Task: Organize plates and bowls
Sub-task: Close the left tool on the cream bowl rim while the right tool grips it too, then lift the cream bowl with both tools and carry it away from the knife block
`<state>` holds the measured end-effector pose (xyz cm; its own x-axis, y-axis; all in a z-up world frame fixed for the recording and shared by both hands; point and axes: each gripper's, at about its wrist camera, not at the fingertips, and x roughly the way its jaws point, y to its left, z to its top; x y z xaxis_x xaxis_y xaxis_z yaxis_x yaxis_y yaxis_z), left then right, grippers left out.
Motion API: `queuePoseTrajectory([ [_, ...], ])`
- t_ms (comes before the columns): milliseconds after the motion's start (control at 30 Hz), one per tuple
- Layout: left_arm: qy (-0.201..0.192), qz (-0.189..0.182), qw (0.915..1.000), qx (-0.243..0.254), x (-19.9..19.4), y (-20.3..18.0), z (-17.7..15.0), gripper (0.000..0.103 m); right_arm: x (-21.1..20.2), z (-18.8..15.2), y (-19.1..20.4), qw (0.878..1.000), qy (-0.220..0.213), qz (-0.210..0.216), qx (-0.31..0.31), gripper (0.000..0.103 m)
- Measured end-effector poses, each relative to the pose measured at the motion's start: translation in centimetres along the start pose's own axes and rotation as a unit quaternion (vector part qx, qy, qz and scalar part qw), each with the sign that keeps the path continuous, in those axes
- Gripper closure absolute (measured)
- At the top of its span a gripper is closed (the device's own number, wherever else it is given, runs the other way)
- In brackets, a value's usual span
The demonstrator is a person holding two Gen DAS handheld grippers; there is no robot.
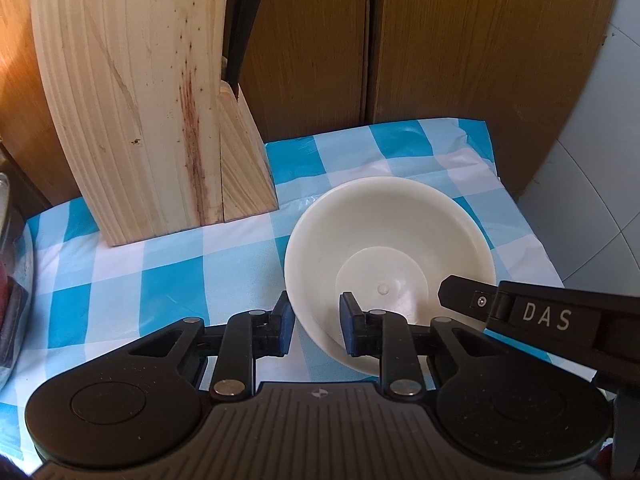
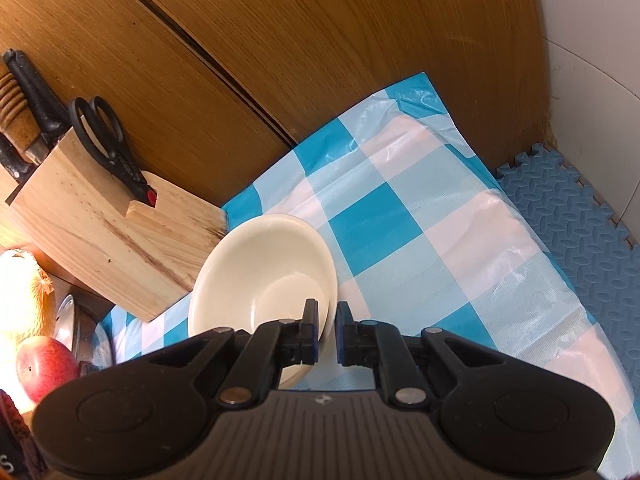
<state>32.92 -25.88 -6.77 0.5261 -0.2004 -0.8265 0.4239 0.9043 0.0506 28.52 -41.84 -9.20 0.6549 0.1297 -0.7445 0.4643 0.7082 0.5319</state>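
Right claw astride bowl rim

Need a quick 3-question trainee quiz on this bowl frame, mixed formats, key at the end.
1. True or false: the right claw has one finger on each side of the bowl rim.
2. What stands just left of the bowl on the checked cloth? A) a kettle B) a wooden knife block C) a stack of plates
3. Fill in: the left claw straddles the bowl's near ____.

Key:
1. True; the fingers sit close on the rim.
2. B; scissors and knife handles stick out of it.
3. Rim; its fingers stand apart, one inside, one outside.
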Motion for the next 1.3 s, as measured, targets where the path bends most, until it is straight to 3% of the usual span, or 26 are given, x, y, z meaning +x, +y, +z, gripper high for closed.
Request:
queuePoseTrajectory([
  [367,-0.009,0.013,0.9999,0.003,-2.4,0.6,-0.9,0.072,-1.7,-0.8,1.0,1.000,0.009,0.012,-0.006,0.094],
  [1300,-0.065,0.029,0.9975,0.000,-11.4,2.4,-4.6,0.071,-9.4,-4.2,5.6,0.998,-0.023,0.036,-0.039,0.093],
])
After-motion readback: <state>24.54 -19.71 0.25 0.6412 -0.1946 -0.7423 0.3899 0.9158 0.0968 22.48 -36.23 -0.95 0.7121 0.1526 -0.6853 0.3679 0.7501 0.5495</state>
